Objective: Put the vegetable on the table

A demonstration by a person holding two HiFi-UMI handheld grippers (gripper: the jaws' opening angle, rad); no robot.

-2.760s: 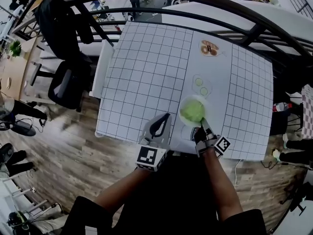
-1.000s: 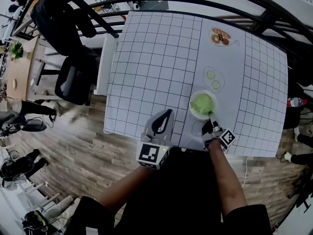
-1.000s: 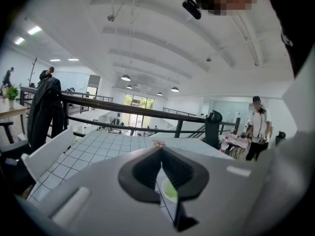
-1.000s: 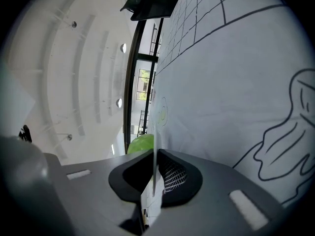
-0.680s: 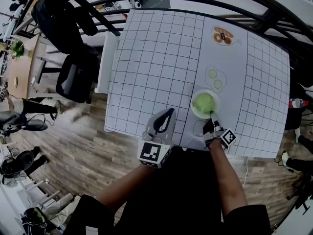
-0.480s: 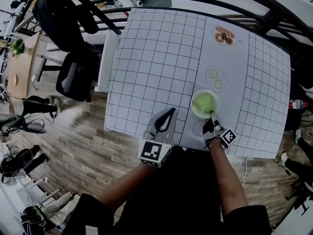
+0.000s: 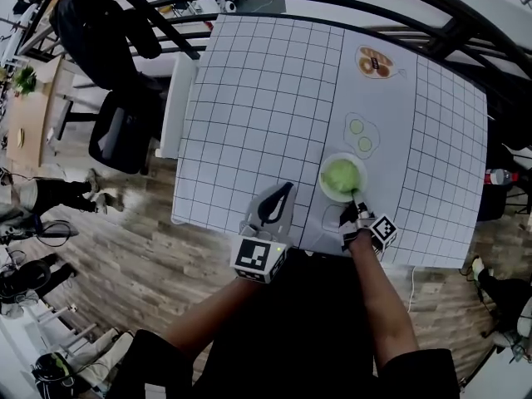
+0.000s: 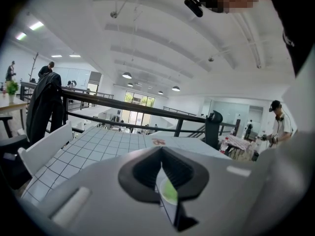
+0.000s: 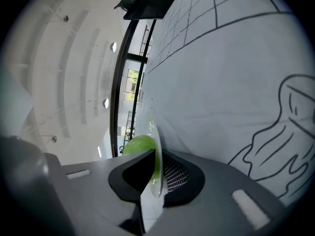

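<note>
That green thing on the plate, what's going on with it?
A person holds tongs in each hand. The right tongs pinch the rim of a plate with a green vegetable on it, near the front edge of the table. The left tongs are shut and empty, beside it. The vegetable is not yet on the table itself.

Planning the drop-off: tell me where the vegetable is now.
Head view: the green vegetable sits in the plate pinched at its near rim by the right gripper, at the near right of the table, beside the cucumber-slice drawing.
</note>
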